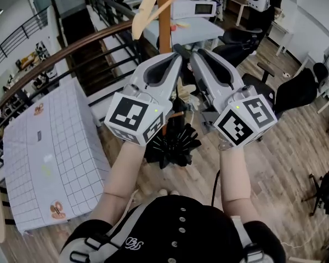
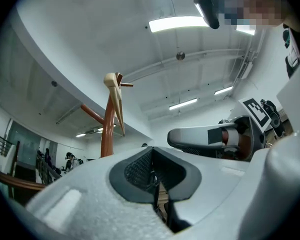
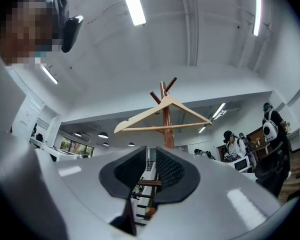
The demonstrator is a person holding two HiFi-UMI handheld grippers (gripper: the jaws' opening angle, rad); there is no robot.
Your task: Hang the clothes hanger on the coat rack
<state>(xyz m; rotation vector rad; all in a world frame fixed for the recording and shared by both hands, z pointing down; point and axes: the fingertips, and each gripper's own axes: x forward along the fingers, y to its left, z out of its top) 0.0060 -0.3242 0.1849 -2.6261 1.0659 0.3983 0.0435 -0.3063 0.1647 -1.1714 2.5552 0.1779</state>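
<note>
A pale wooden clothes hanger (image 1: 152, 4) hangs from the top of the brown coat rack pole (image 1: 164, 23). In the right gripper view the hanger (image 3: 162, 115) sits level across the pole (image 3: 167, 136), below its forked pegs. The left gripper view shows the hanger (image 2: 117, 104) edge-on against the pole (image 2: 108, 134). Both grippers are held side by side in front of the pole, below the hanger and apart from it. My left gripper (image 1: 177, 57) (image 2: 155, 179) has its pads together with nothing between them. My right gripper (image 1: 196, 55) (image 3: 151, 170) shows a narrow gap between its pads and holds nothing.
A table with a white gridded cloth (image 1: 49, 158) stands at the left beside a stair railing (image 1: 71, 48). A black spiky object (image 1: 170, 141) lies at the pole's foot. Office chairs (image 1: 296, 92) stand at the right. People (image 3: 270, 129) stand far off at the right.
</note>
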